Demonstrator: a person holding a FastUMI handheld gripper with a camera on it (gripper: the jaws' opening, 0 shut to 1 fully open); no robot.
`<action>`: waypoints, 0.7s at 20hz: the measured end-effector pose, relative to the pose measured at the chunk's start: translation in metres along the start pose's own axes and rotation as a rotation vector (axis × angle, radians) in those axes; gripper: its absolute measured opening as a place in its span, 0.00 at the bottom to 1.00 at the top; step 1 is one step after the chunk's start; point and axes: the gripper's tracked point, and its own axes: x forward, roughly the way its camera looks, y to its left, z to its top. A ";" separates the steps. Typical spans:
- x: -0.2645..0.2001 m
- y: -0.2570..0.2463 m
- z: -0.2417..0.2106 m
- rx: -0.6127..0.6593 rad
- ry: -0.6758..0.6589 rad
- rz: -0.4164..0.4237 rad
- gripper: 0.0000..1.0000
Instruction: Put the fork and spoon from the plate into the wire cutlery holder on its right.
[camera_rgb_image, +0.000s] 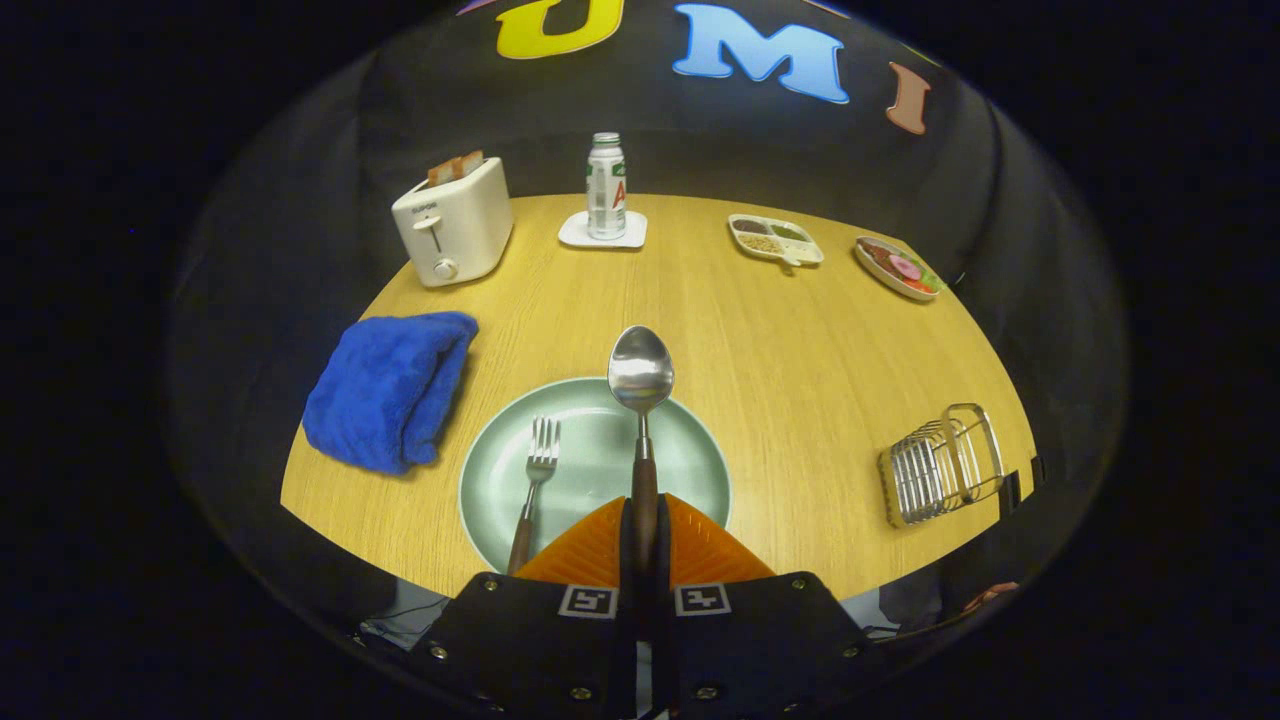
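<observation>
Gripper view: the tool (643, 540) is clamped on the spoon (641, 400) by its dark handle, bowl raised above the green plate (690, 450). The fork (535, 480) lies on the plate; the wire cutlery holder (940, 465) stands well apart on the worktop (800, 340)

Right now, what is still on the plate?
The fork lies on the green plate, left of the fingers, tines pointing away. The gripper is shut on the spoon, holding it above the plate. The fingers cover the plate's near rim and the fork handle's end.
</observation>
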 end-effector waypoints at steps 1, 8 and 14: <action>-0.004 -0.010 0.006 0.018 -0.009 -0.023 0.06; -0.027 -0.097 0.017 0.175 -0.027 -0.201 0.07; -0.039 -0.154 -0.004 0.297 0.022 -0.324 0.07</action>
